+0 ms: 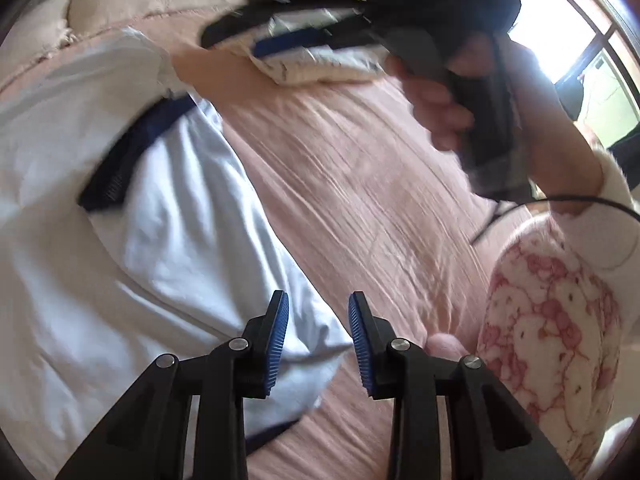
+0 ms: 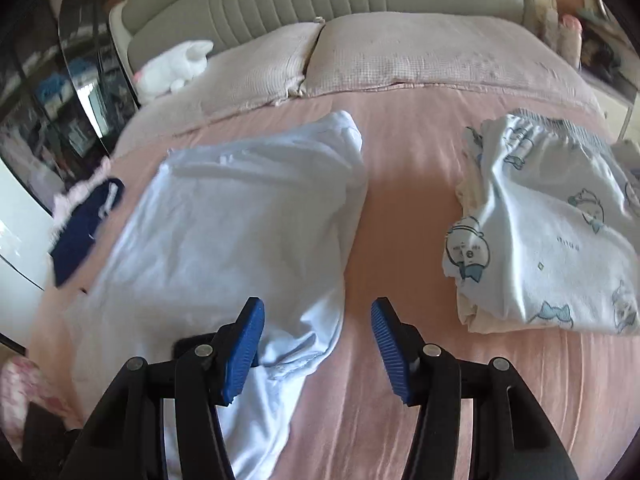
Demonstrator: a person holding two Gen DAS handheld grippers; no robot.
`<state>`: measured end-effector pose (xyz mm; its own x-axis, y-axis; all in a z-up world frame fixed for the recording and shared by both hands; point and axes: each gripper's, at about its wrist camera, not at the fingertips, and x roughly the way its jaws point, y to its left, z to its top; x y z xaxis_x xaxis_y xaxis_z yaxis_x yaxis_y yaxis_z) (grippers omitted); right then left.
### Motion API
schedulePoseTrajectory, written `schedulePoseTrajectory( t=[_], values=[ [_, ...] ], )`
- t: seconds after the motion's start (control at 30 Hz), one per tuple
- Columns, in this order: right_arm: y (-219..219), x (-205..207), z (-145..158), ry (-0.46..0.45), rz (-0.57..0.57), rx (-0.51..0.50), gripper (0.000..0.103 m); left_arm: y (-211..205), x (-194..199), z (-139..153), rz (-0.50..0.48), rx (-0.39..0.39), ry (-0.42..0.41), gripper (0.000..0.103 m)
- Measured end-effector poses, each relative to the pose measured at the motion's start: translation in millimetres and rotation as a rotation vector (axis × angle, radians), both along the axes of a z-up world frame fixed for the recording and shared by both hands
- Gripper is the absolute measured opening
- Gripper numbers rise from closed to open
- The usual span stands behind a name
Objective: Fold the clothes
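A white garment with a dark blue collar lies spread and partly folded on the pink bed sheet. It also shows in the left wrist view. My left gripper is open and empty, just above the garment's lower right edge. My right gripper is open and empty, over the garment's near edge. The right gripper's body is held in a hand at the top of the left wrist view.
A folded stack of cartoon-print clothes lies on the right of the bed. A dark blue cloth lies at the left edge. Pillows, a white plush toy and the headboard are behind. A window is at the right.
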<state>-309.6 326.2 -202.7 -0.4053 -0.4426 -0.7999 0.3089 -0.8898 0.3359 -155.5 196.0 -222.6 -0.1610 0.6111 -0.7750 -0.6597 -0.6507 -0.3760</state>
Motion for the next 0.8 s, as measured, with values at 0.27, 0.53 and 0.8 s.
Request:
schedulePoseTrajectory(
  t=[0.27,0.53,0.8],
  values=[
    [-44,17,-50,-0.087,0.235,0.219,0.055,-35,-55,-19,0.220,-0.173,-0.004,0.028],
    [-60,37,-29,0.185,0.241,0.418,0.058,-22,-46,8,0.070,-0.213,0.225,0.028],
    [5,13,-4,0.057,-0.014,0.057,0.058,-45,-86,9,0.405,-0.404,0.230,0.030]
  ],
)
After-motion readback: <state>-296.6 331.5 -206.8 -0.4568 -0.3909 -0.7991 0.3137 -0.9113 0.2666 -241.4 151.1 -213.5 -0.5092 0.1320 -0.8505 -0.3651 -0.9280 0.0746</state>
